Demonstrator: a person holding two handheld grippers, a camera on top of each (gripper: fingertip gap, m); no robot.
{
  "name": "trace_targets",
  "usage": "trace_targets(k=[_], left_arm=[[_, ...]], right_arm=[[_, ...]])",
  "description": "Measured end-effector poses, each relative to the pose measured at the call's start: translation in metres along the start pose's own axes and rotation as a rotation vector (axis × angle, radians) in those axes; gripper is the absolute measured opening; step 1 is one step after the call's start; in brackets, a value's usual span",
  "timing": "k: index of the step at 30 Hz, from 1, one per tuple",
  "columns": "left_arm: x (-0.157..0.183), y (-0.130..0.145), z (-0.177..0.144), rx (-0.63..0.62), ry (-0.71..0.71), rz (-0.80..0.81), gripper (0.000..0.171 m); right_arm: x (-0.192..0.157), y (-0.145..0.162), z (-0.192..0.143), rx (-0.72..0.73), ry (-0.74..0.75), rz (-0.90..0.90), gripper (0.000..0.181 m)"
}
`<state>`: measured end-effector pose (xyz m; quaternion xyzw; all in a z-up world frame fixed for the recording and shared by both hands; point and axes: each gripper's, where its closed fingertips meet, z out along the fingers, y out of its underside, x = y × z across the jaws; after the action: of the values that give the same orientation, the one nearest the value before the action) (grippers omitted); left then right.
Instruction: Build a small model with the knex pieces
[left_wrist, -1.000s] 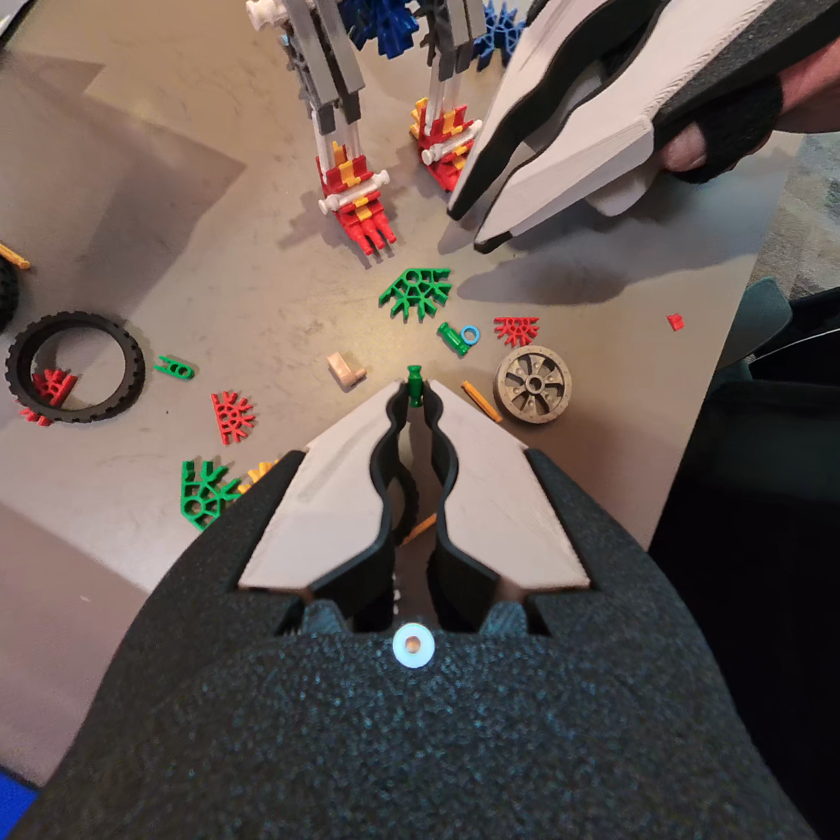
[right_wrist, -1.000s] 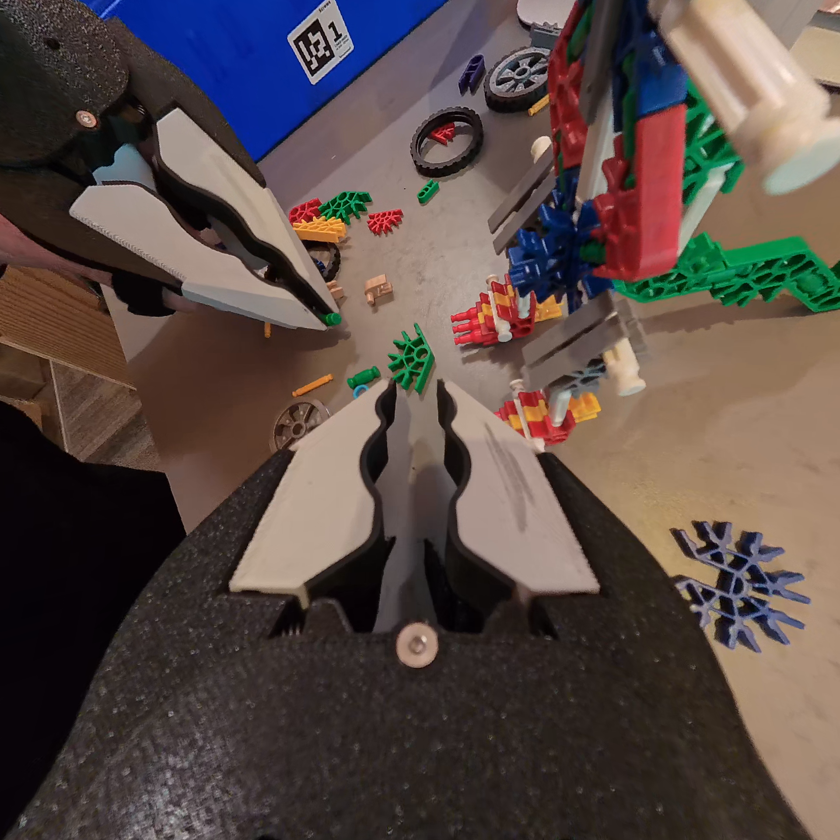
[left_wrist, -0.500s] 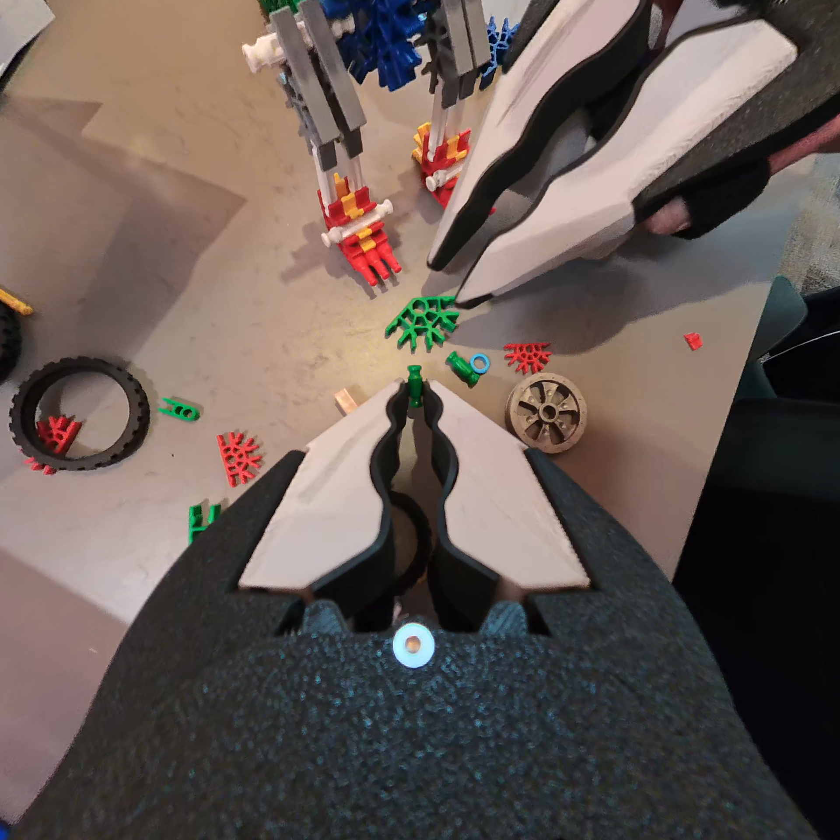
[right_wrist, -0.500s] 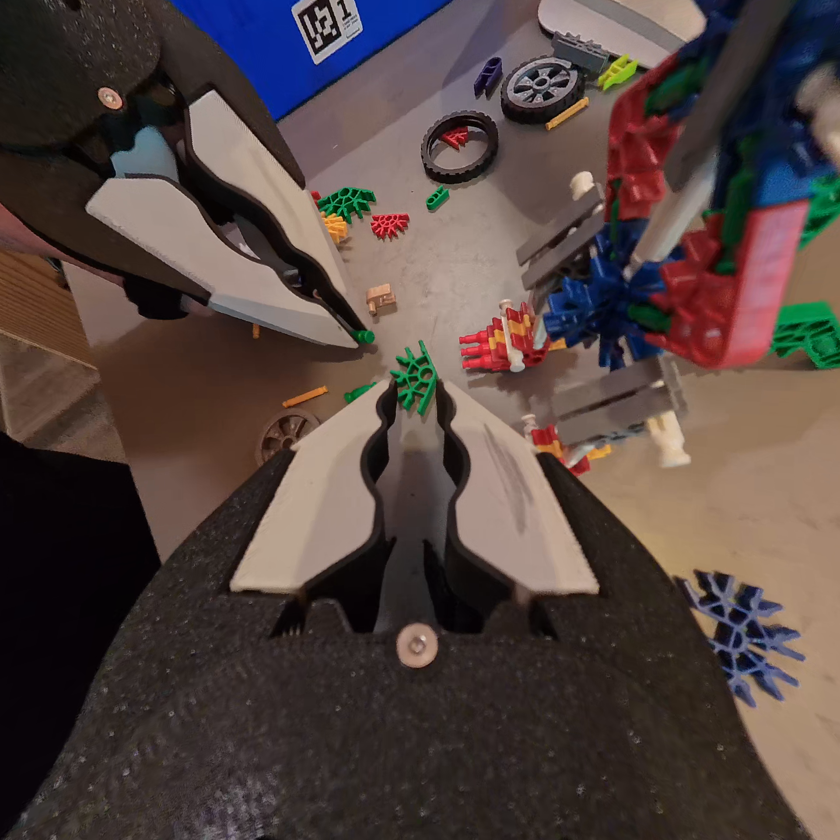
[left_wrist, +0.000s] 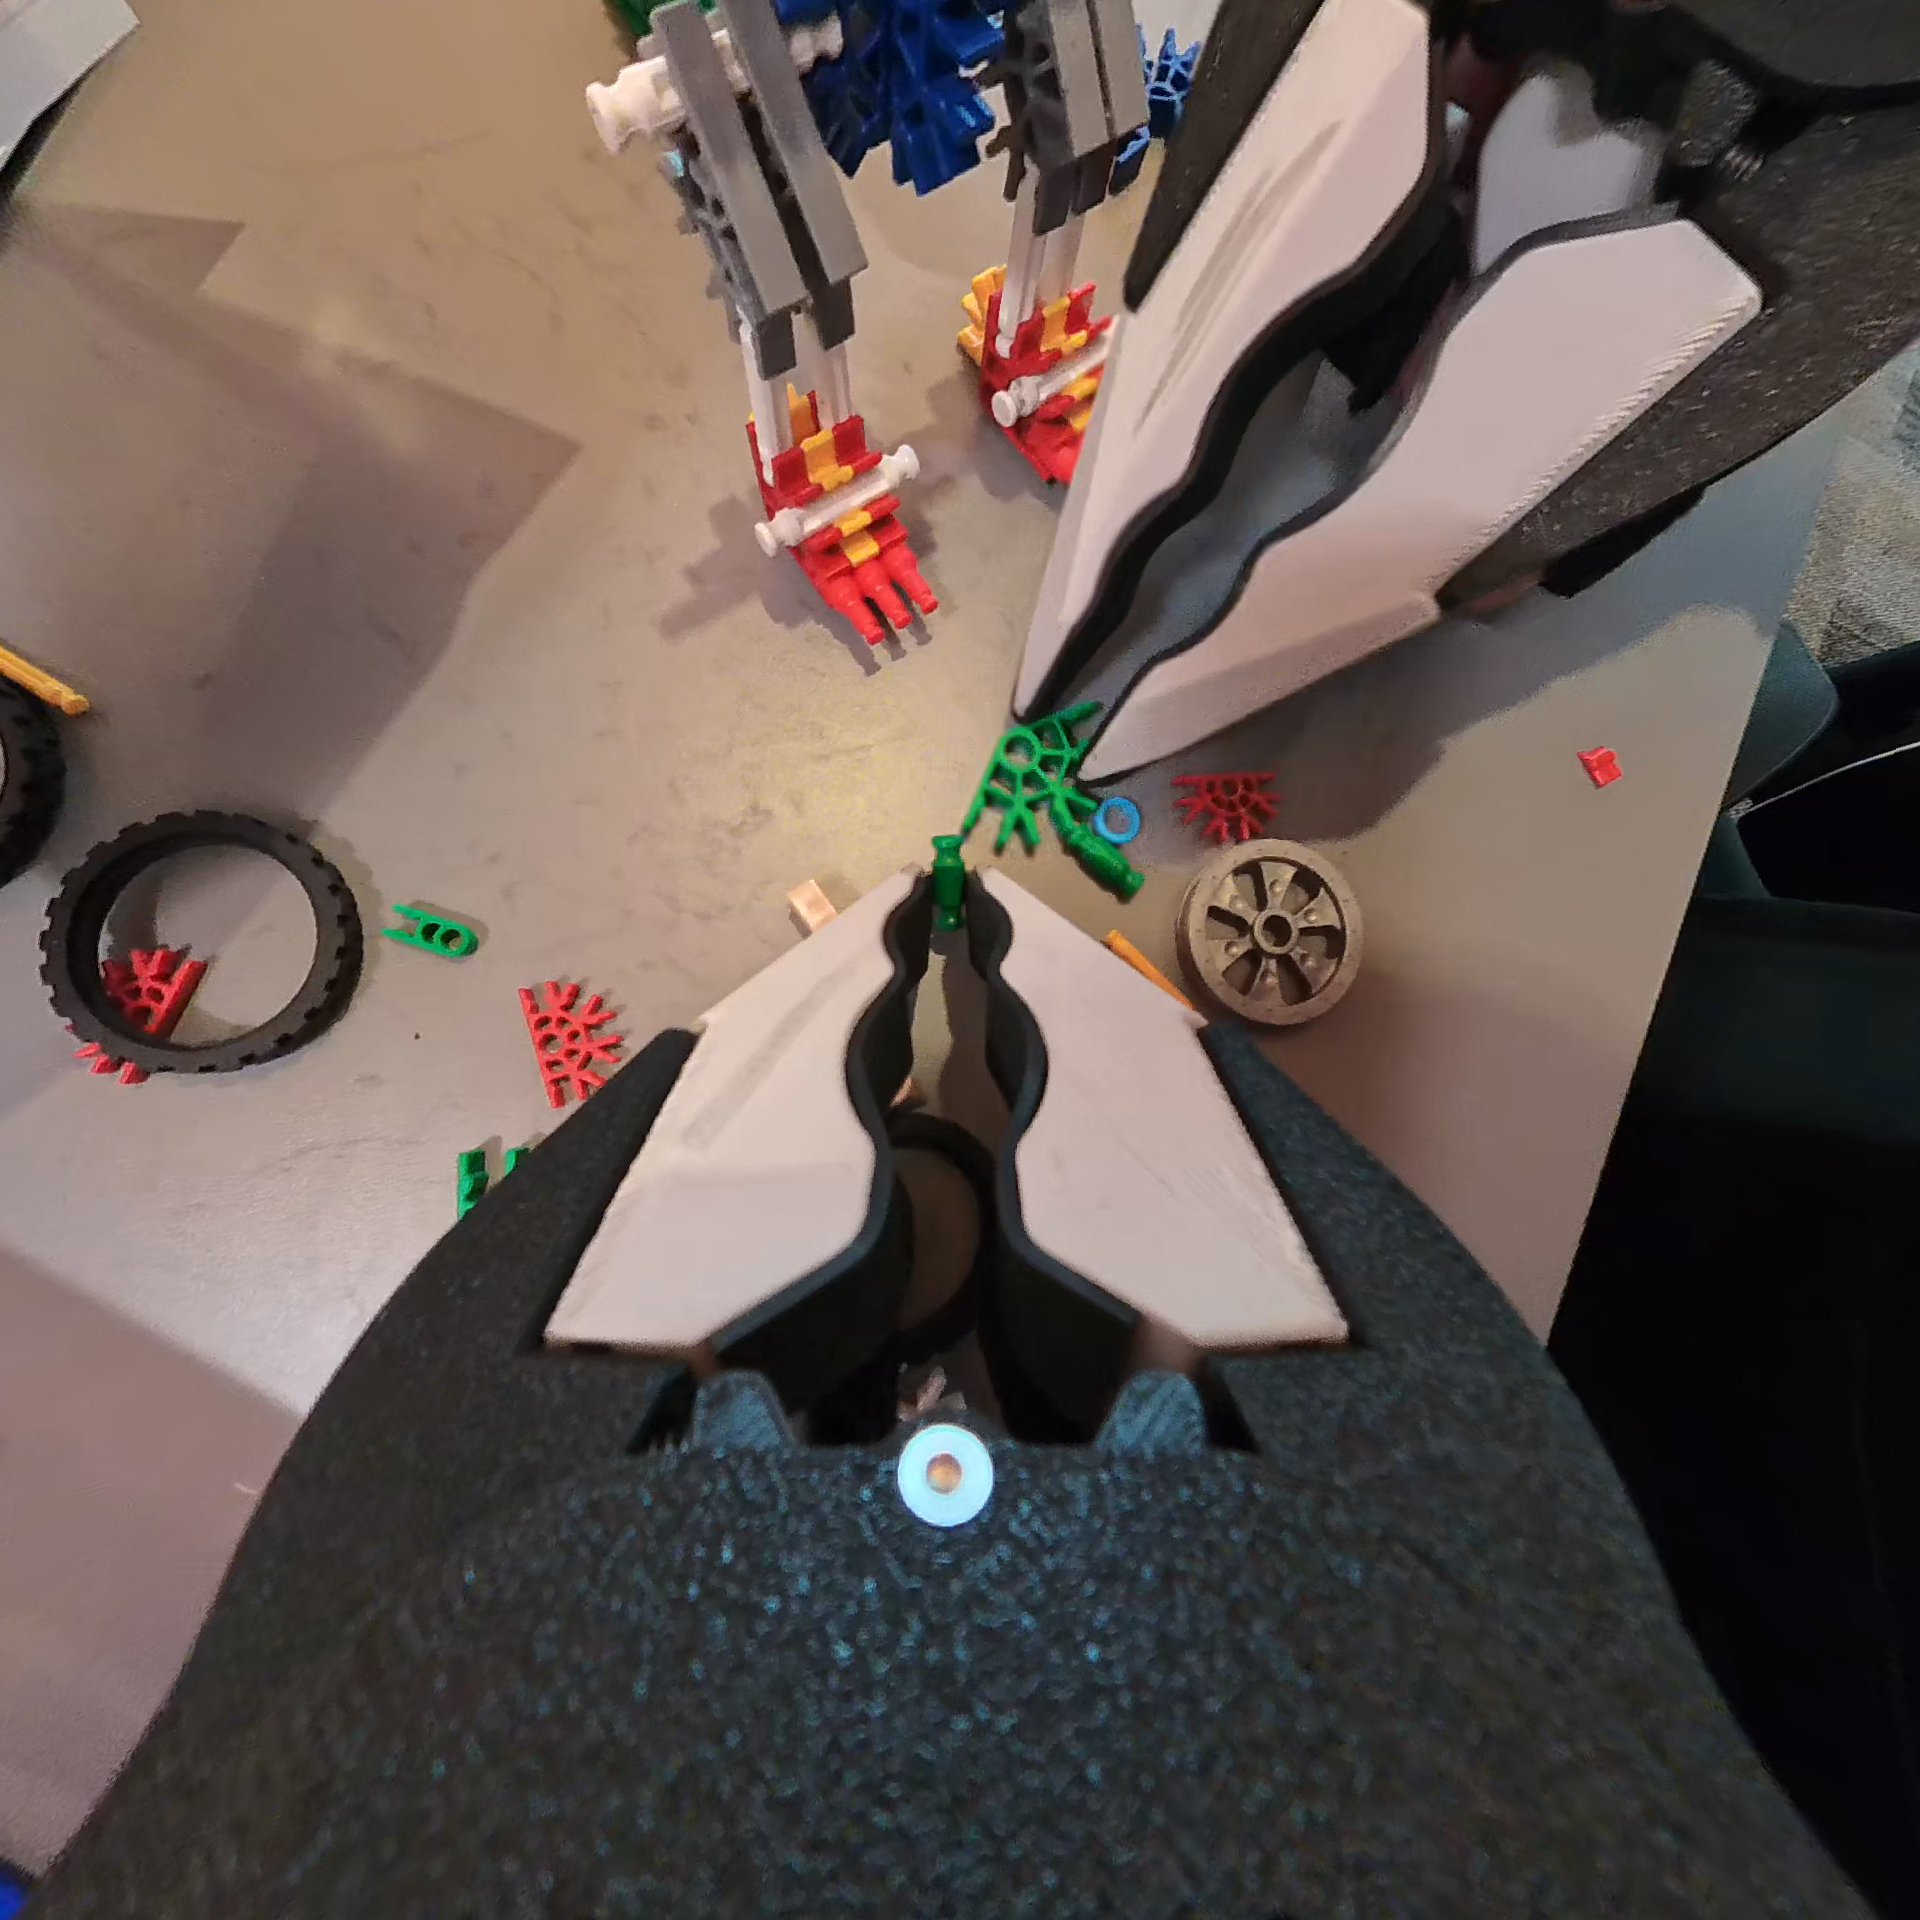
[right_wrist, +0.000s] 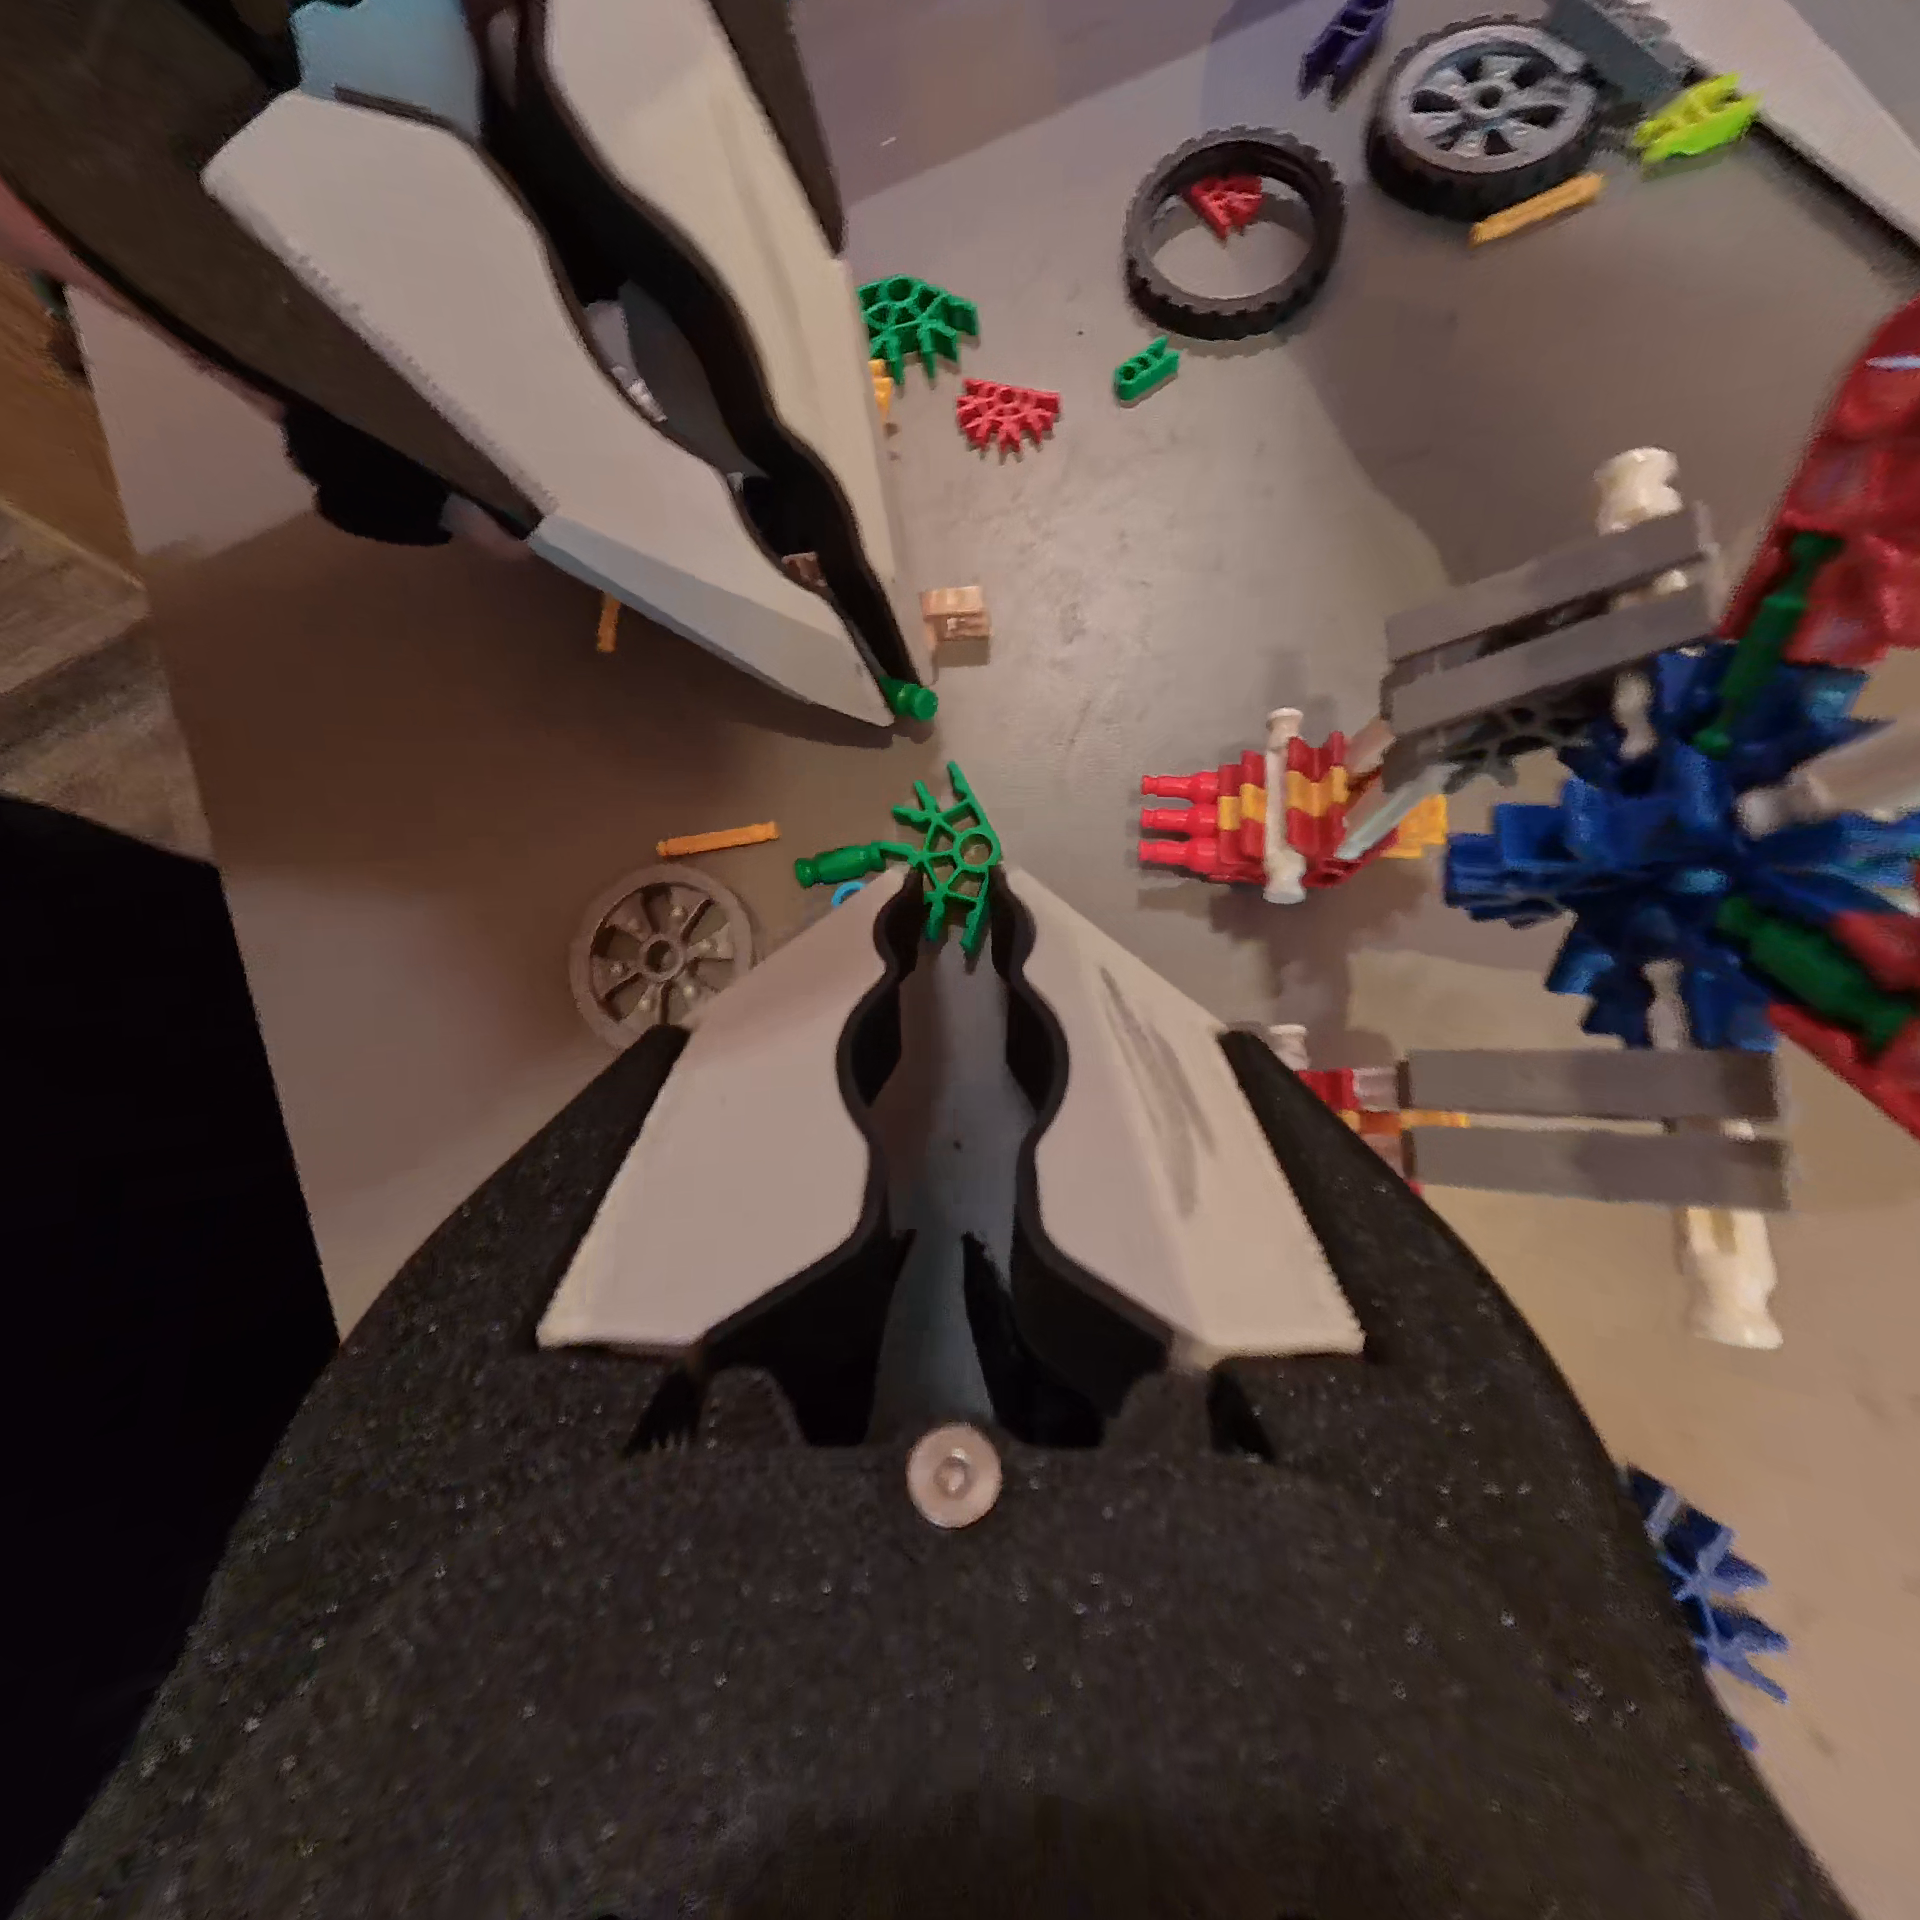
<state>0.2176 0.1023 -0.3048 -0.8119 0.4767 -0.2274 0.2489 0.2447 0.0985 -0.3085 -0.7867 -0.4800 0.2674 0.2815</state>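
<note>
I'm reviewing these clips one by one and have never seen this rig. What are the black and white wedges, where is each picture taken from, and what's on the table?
The wedges are hand-held two-finger grippers, one per hand, each carrying a camera that looks along its fingers. In the left wrist view, the left gripper is shut on a small green rod. In the right wrist view, the right gripper is open, its tips either side of a flat green connector on the grey table. Each gripper also shows in the other's view. Scattered about are a black tyre, a grey wheel hub, red connectors and a standing toy model of grey, blue, red and white parts.
</note>
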Motion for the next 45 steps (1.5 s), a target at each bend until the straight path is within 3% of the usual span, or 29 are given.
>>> trace_targets(k=[8, 23, 45], left_arm=[[0.005, 0.003, 0.001, -0.009, 0.02, 0.021, 0.004], [0.007, 0.006, 0.003, -0.019, 0.023, 0.027, 0.004], [0.024, 0.004, 0.005, -0.091, 0.103, 0.241, 0.004]], right_arm=[[-0.014, 0.008, -0.004, -0.048, -0.127, -0.088, 0.012], [-0.009, 0.003, -0.013, 0.011, -0.103, -0.034, 0.015], [-0.016, 0.002, -0.008, 0.008, -0.092, -0.05, 0.009]])
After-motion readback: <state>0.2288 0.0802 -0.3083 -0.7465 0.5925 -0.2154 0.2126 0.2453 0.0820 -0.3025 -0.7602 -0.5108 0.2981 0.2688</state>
